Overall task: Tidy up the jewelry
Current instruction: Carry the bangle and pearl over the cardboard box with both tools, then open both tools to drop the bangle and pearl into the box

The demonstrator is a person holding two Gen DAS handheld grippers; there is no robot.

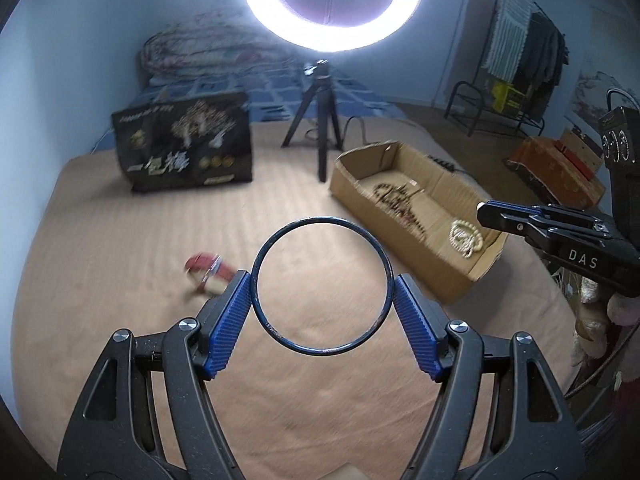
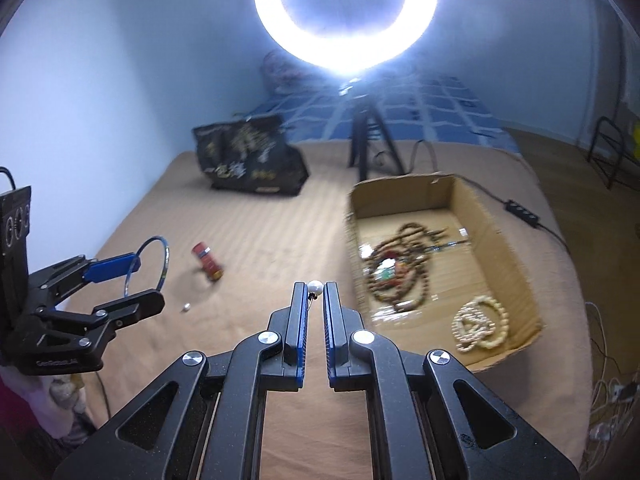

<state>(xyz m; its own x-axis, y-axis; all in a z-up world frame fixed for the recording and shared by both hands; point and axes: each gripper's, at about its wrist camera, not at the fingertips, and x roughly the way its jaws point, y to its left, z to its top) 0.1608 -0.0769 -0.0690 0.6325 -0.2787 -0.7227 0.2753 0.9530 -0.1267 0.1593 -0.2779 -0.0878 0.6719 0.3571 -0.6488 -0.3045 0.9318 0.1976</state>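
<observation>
My left gripper [image 1: 322, 286] is shut on a thin dark blue bangle [image 1: 321, 219], held upright above the tan bedspread; the gripper also shows in the right wrist view [image 2: 138, 284] with the bangle [image 2: 163, 256]. My right gripper [image 2: 316, 286] is shut on a small pearl earring [image 2: 315, 288] at its fingertips; the gripper also shows at the right edge of the left wrist view [image 1: 490, 212]. A cardboard box [image 2: 400, 186] holds brown bead necklaces [image 2: 400, 268] and a cream bead bracelet [image 2: 482, 326]. A red bracelet [image 2: 206, 262] and a small pearl [image 2: 185, 308] lie on the bedspread.
A ring light on a tripod [image 1: 320, 120] stands behind the box [image 1: 472, 276]. A black printed bag [image 1: 186, 146] stands at the back left. A power strip and cable [image 2: 520, 208] lie right of the box. A clothes rack [image 1: 520, 52] stands far right.
</observation>
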